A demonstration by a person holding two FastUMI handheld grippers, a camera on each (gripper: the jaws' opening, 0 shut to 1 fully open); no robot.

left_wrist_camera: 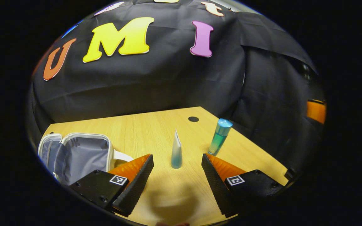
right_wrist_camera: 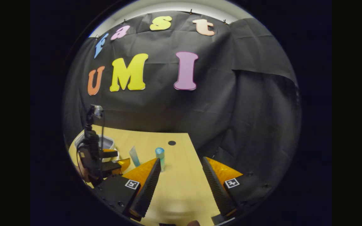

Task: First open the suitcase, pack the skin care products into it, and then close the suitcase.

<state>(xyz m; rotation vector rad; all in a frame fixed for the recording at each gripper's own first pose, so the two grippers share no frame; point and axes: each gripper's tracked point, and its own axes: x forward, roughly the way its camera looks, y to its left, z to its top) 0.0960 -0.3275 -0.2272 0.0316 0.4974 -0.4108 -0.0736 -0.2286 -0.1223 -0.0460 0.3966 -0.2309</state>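
Suitcase [left_wrist_camera: 77, 155] lies open at the table's [left_wrist_camera: 156, 125] left edge, grey lining up. Left gripper view: tube [left_wrist_camera: 176, 150] upright just ahead of the left tongs [left_wrist_camera: 177, 180], spread wide, empty; bottle [left_wrist_camera: 220, 137] stands farther right. Right gripper view: right tongs [right_wrist_camera: 181, 185] wide, empty; the left tongs [right_wrist_camera: 113, 161] partly hide the suitcase; a dark round spot [right_wrist_camera: 172, 143] sits behind the bottle.

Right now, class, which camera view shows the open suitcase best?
The left gripper view: the suitcase lies open at lower left, its grey lining plain. In the right gripper view the suitcase is small and mostly hidden behind the left claw.
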